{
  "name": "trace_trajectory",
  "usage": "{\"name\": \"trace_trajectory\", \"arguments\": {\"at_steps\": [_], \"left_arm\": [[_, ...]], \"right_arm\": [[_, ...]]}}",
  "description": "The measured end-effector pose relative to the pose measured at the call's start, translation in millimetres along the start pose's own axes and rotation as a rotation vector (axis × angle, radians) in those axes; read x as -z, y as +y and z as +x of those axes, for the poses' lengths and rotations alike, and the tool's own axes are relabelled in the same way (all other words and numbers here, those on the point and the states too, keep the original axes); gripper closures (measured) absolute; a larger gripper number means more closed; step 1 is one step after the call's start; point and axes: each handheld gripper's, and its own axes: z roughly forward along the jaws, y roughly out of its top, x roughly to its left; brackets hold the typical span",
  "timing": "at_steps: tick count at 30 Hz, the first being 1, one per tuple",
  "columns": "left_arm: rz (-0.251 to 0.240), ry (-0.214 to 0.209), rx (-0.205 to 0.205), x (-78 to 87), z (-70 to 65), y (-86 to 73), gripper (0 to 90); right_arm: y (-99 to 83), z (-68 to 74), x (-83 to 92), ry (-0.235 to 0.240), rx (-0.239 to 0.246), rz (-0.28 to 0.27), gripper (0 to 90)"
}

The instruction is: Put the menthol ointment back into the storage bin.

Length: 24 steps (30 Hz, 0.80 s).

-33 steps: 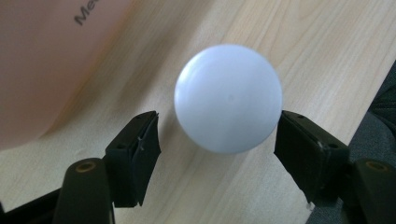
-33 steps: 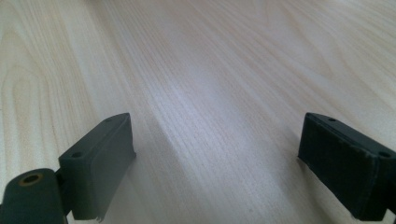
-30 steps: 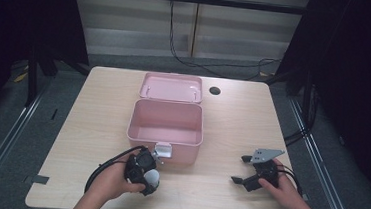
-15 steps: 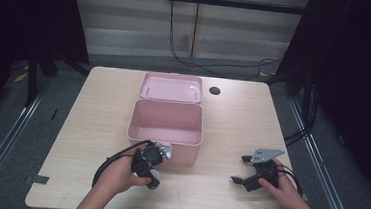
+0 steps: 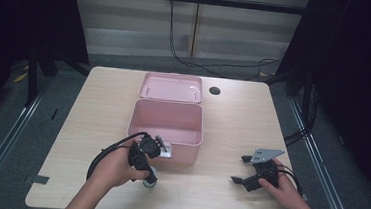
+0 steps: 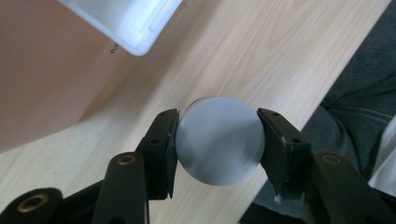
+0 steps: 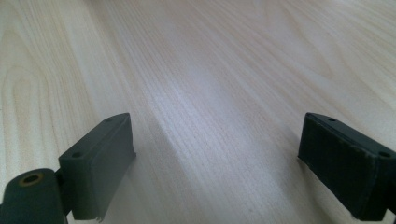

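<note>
Two black fingers [image 6: 163, 154] of the left gripper [image 6: 219, 140] are clamped on a grey round object [image 6: 219, 141], seemingly a small disc or cylinder seen end-on, pinched across its widest part. In the high view the left gripper [image 5: 145, 157] sits just in front of the open pink box [image 5: 167, 118], with the grey piece [image 5: 149, 182] low beside the hand near the counter [image 5: 216, 197]. The likely step is carrying the piece into the box: the grip looks centred, so the pinch should be held steady, the piece lifted clear of the front wall and the white latch [image 6: 126, 23], and released only once low inside. A smooth round face could slip if the fingers ease or the hand twists. The right gripper [image 5: 250, 175] rests apart on the right of the counter, its fingers [image 7: 100, 158] wide apart over bare wood. Pale wood-grain laminate covers the counter, with a dark cable hole [image 5: 215, 91] near the far edge. Dark curtains flank the room, and cables [image 5: 217, 62] trail across a grey floor.
</note>
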Motion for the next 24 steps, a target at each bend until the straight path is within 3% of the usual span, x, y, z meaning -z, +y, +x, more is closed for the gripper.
{"name": "trace_trajectory", "arguments": {"at_steps": [7,24], "left_arm": [[0.005,-0.018,0.022,24.2,-2.8,9.1,50.3],[0.004,-0.032,0.043,62.8,-3.4,30.8,50.3]], "right_arm": [[0.0,-0.2,-0.2,-0.002,0.001,-0.004,9.9],[0.1,-0.1,-0.1,-0.003,0.0,-0.003,9.9]]}}
